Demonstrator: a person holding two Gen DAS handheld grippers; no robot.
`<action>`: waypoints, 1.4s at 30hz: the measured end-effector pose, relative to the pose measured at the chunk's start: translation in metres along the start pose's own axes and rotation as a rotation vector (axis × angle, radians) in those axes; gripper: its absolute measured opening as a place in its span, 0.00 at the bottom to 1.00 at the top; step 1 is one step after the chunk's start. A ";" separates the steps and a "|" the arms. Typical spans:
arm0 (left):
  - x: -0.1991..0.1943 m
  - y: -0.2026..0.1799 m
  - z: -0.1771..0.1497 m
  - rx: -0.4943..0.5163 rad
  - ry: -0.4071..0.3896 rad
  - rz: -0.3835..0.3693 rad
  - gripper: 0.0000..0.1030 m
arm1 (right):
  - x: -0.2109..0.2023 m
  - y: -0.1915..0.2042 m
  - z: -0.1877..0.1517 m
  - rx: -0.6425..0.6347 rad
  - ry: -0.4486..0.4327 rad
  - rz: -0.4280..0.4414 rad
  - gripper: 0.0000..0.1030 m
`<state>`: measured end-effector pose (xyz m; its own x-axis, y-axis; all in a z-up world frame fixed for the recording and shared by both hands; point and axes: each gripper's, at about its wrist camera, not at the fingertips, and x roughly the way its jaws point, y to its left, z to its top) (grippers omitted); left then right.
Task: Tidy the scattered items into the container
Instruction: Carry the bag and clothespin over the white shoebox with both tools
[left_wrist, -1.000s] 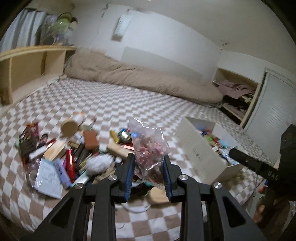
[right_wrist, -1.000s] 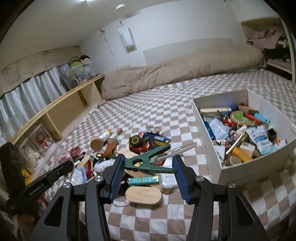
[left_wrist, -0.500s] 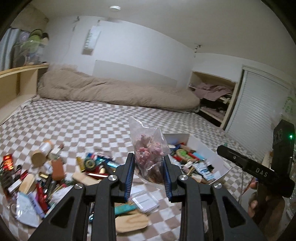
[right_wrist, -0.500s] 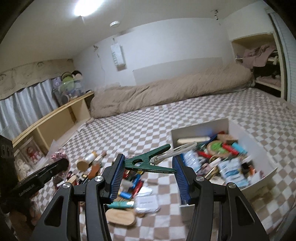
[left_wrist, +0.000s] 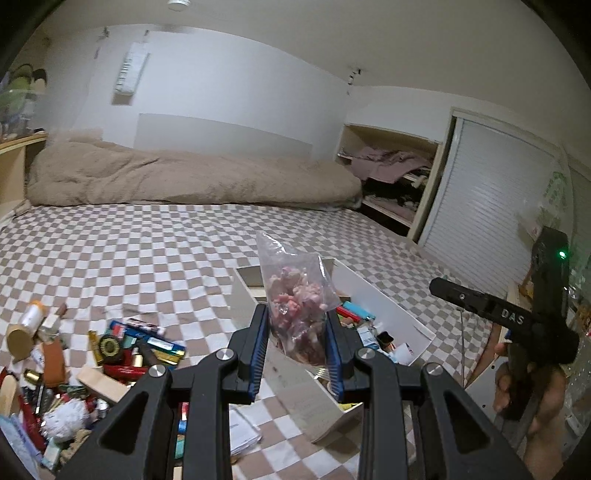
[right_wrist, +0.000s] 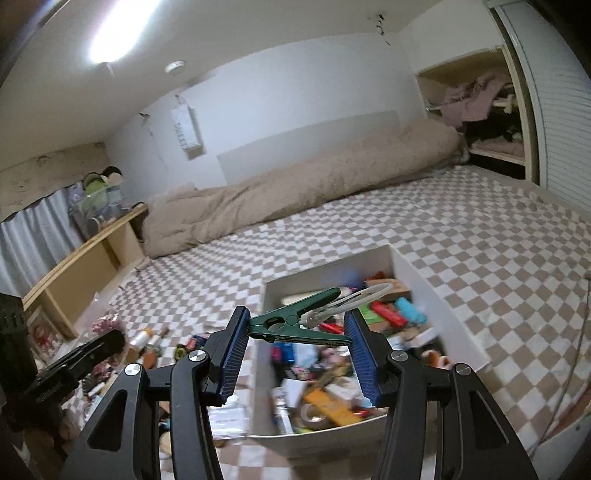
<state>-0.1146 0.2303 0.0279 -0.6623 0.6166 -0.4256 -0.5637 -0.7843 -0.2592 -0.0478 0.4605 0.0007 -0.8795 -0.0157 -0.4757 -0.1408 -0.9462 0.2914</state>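
Left gripper (left_wrist: 297, 345) pinching a clear plastic bag of pink bits (left_wrist: 295, 310), white box (left_wrist: 384, 317) behind it at 1 o'clock, right gripper (right_wrist: 297, 345) clamping a green clothespin (right_wrist: 295, 323) sideways over the box's clutter, loose items (left_wrist: 110, 354) at 9 o'clock on the checkered bedspread (left_wrist: 147, 251).

text: "DAS" | on: right tool (left_wrist: 480, 301) black arm | view: left wrist

Both grippers, left gripper (left_wrist: 297, 341) and right gripper (right_wrist: 294, 349), share one build: matte black angular arms with triangular cut-outs, round silver screws at the joints, and ribbed blue pads (left_wrist: 258, 354) lining the fingers. The right one's black handle, seen from the left wrist, bears white "DAS" lettering and a green light
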 end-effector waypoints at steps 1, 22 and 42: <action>0.004 -0.002 -0.001 0.004 0.005 -0.005 0.28 | 0.002 -0.006 0.000 0.001 0.015 -0.007 0.52; 0.087 -0.029 -0.013 0.035 0.151 -0.083 0.28 | 0.081 -0.078 -0.030 -0.097 0.343 -0.197 0.52; 0.169 -0.020 0.022 -0.031 0.323 -0.072 0.28 | 0.077 -0.066 -0.032 -0.127 0.314 -0.147 0.85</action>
<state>-0.2260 0.3513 -0.0193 -0.4279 0.6207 -0.6570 -0.5846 -0.7445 -0.3226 -0.0916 0.5114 -0.0821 -0.6688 0.0439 -0.7421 -0.1806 -0.9780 0.1049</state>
